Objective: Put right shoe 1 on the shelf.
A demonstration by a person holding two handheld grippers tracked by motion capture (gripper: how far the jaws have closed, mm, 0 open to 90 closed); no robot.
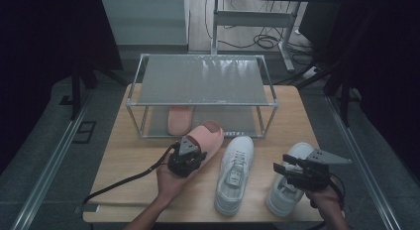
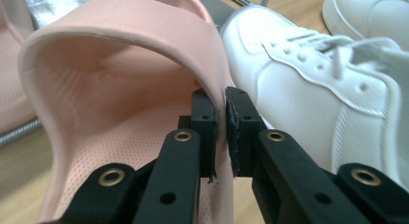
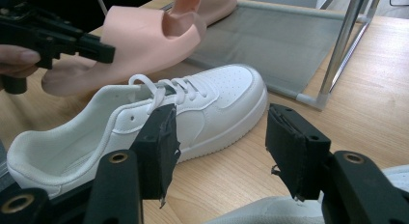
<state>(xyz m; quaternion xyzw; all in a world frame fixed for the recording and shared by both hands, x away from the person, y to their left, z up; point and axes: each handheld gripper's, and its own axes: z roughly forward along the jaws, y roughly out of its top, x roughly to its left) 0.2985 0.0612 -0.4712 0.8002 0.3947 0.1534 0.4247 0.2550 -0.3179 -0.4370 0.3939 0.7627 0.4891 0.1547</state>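
The left gripper (image 2: 220, 132) is pinching the pink slipper's (image 2: 120, 89) strap to shelve it, while the right gripper (image 3: 219, 151) is waiting wide open, holding nothing.

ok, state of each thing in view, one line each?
left gripper: shut on held slipper's strap
held slipper: lifted, toe toward rack
right gripper: open, holding nothing
second slipper: on rack's lower shelf
rack: top shelf bare
middle sneaker: upright on table
right sneaker: upright on table
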